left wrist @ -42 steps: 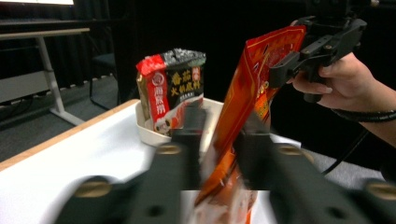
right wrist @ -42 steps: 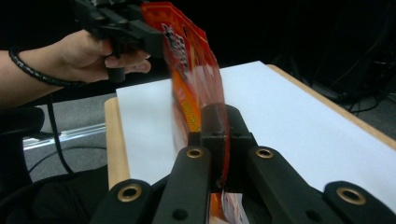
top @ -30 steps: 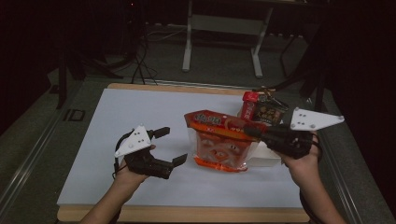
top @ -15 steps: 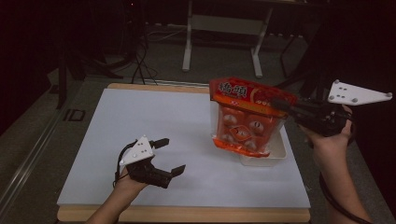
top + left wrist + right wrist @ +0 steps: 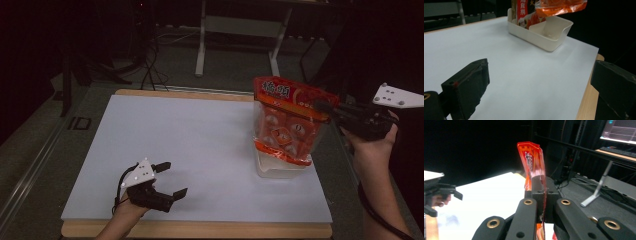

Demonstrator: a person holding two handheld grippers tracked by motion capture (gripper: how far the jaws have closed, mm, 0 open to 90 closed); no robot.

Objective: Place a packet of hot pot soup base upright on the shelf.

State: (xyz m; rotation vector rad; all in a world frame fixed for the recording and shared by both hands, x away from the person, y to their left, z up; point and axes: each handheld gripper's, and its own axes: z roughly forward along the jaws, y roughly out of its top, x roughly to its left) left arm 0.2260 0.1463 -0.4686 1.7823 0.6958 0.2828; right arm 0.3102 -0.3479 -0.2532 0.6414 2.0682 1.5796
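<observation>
Orange snack bag (image 5: pixel 286 121): large Chinese characters across top band, too blurred to read surely. Red packet (image 5: pixel 522 12) in white tray (image 5: pixel 549 37): Chinese print, illegible.

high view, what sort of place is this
Probably a lab or recording workspace, not a home: a wooden table under a white sheet, dark surroundings with metal stand legs and cables, and a monitor behind.
</observation>
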